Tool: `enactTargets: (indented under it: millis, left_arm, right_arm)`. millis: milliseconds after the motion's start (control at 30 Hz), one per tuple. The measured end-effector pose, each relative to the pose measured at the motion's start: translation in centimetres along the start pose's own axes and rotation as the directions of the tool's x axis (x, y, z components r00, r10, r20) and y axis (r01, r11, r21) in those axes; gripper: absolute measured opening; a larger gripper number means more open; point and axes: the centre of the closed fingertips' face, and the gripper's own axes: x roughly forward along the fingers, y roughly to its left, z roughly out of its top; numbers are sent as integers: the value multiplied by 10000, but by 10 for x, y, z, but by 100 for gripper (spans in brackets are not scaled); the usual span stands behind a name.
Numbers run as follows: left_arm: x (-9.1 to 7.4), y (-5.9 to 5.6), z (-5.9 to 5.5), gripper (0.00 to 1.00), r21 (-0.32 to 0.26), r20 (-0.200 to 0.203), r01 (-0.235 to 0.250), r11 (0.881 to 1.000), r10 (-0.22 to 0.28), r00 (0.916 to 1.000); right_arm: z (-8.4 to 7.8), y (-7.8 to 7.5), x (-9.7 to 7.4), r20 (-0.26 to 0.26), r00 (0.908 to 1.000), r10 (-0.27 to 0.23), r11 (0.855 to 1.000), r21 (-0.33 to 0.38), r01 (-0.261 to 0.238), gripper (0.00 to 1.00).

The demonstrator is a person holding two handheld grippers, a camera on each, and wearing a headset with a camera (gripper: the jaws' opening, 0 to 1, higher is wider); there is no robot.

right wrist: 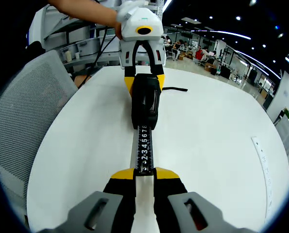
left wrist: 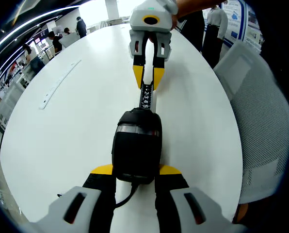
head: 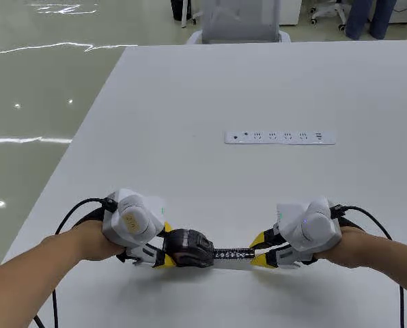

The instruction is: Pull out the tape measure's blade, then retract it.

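Note:
A black tape measure (head: 188, 247) lies low over the white table (head: 258, 89) near its front edge. My left gripper (head: 164, 254) is shut on its case (left wrist: 136, 145), yellow fingertips (left wrist: 103, 170) pressed to both sides. A short length of black blade (head: 233, 254) with white numerals runs right from the case. My right gripper (head: 259, 250) is shut on the blade's end (right wrist: 144, 167). In the right gripper view the case (right wrist: 146, 104) sits ahead with the left gripper (right wrist: 143, 80) behind it. The right gripper (left wrist: 148, 77) faces the left gripper view.
A white power strip (head: 280, 137) lies flat across the middle of the table, well beyond both grippers. A grey mesh chair (head: 240, 20) stands at the table's far edge. The table's left edge (head: 87, 116) drops to a shiny floor.

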Motion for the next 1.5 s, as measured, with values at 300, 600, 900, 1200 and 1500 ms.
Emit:
enactTargets:
  millis: [300,600,900,1200,1500]
  left_arm:
    - [0,-1,1,26,-3,-14,19,10000,-19,10000]
    - [0,-1,1,26,18,-26,-4,10000,4,10000]
    - [0,-1,2,26,25,-17,20,10000,-20,10000]
    - [0,0,1,26,9,-13,14,10000,-14,10000]
    - [0,1,0,26,10,-14,10,10000,-10,10000]
  right_arm:
    - [-4,1,-4,-48,10000,8,10000,26,-8,11]
    - [-6,1,-7,-65,10000,20,10000,36,-20,11]
    - [-8,1,-10,-87,9999,53,10000,47,-52,11]
    - [-9,0,-12,-96,10000,16,10000,-66,-16,11]
    - [-11,-1,-13,-133,9999,23,10000,-79,-24,11]
